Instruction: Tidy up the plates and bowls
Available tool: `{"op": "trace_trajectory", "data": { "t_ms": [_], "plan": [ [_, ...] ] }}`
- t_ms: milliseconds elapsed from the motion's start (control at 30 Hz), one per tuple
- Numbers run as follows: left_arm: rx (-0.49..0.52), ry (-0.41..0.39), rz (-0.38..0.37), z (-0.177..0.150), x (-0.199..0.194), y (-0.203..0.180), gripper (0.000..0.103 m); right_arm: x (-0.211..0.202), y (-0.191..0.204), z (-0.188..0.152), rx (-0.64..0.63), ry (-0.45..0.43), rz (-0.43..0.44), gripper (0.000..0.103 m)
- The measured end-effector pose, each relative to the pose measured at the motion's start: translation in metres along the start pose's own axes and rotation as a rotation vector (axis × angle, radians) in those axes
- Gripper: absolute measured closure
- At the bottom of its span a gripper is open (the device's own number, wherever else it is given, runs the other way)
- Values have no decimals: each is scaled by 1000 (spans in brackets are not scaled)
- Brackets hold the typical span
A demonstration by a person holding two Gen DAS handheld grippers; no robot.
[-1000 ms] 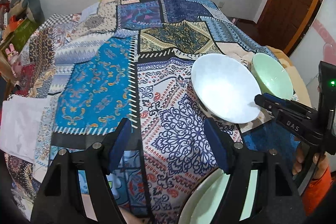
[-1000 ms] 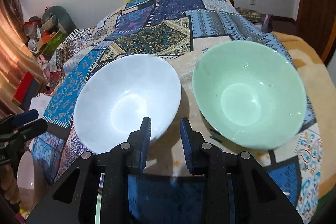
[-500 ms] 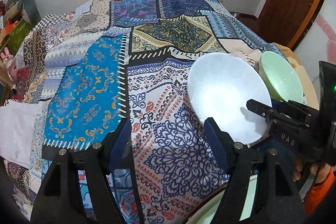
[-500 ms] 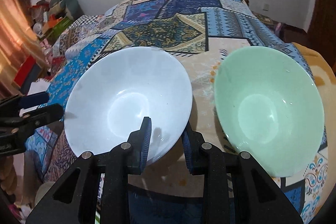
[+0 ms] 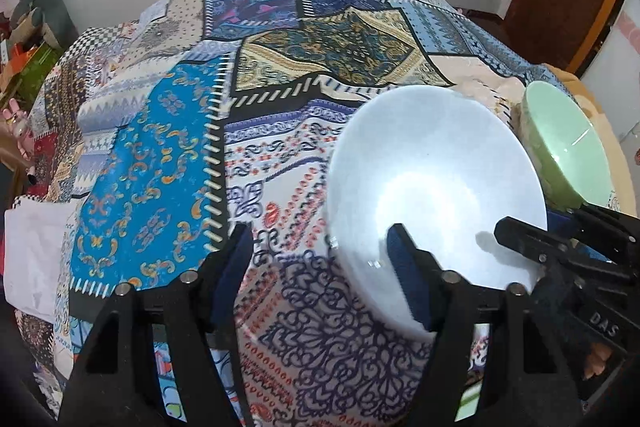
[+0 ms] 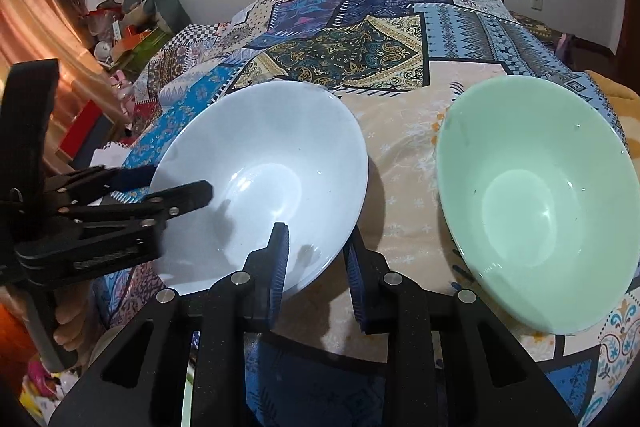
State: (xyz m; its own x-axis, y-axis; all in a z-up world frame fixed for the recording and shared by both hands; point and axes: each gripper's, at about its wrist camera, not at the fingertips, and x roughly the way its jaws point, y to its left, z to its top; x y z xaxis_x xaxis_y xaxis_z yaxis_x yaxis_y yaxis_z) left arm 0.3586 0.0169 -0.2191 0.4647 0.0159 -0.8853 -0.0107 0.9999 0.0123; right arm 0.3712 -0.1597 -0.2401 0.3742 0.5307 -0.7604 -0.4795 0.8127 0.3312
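White bowl [image 6: 260, 187]: rim clamped in right gripper [image 6: 316, 263]; left gripper [image 5: 320, 259] closing, unclamped. Green bowl [image 6: 536, 199] apart; stacking pending.

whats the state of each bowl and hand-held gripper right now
white bowl: empty, tilted, rim gripped by the right hand-held gripper
green bowl: empty, resting on bedspread, untouched
right hand-held gripper: shut on white bowl's rim
left hand-held gripper: open, jaws just been closing, white bowl's rim between them, not pinched
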Motion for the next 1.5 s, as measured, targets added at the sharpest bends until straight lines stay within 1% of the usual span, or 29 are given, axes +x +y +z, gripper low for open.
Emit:
{"op": "trace_trajectory", "data": {
  "t_ms": [67, 100, 133, 167, 200, 267, 333, 467, 600, 767, 1133, 1500],
  "plan": [
    [12, 18, -8, 2, 6, -5, 54, 1, -1, 0, 6, 0, 3, 78],
    [16, 26, -14, 3, 9, -7, 58, 1, -1, 0, 9, -2, 5, 78],
    [20, 32, -10, 4, 12, -10, 66, 0, -1, 0, 12, -6, 5, 78],
    [23, 35, -4, 4, 14, -11, 72, 0, 0, -1, 16, -9, 5, 78],
    [27, 32, 4, 5, 16, -13, 73, 0, 0, -1, 19, -11, 5, 78],
    [31, 15, 12, 5, 16, -14, 79, 0, 1, 0, 14, -7, -7, 78],
    [47, 6, 22, 4, 15, -17, 82, 1, 4, 0, 3, 3, -29, 78],
    [87, -3, 31, 2, 11, -22, 82, -3, 3, 1, 17, -2, -37, 78],
    [79, 2, -12, -2, 3, -22, 84, -12, 4, -1, 26, -14, -30, 78],
    [82, -15, -27, -9, -12, -25, 84, -28, 14, -7, 2, -39, -54, 78],
    [53, -83, -64, -29, -67, -24, 84, -72, 43, -17, -23, -122, -49, 78],
    [12, -153, -84, -58, -126, -13, 84, -101, 77, -29, -48, -179, -35, 79]
  ]
}}
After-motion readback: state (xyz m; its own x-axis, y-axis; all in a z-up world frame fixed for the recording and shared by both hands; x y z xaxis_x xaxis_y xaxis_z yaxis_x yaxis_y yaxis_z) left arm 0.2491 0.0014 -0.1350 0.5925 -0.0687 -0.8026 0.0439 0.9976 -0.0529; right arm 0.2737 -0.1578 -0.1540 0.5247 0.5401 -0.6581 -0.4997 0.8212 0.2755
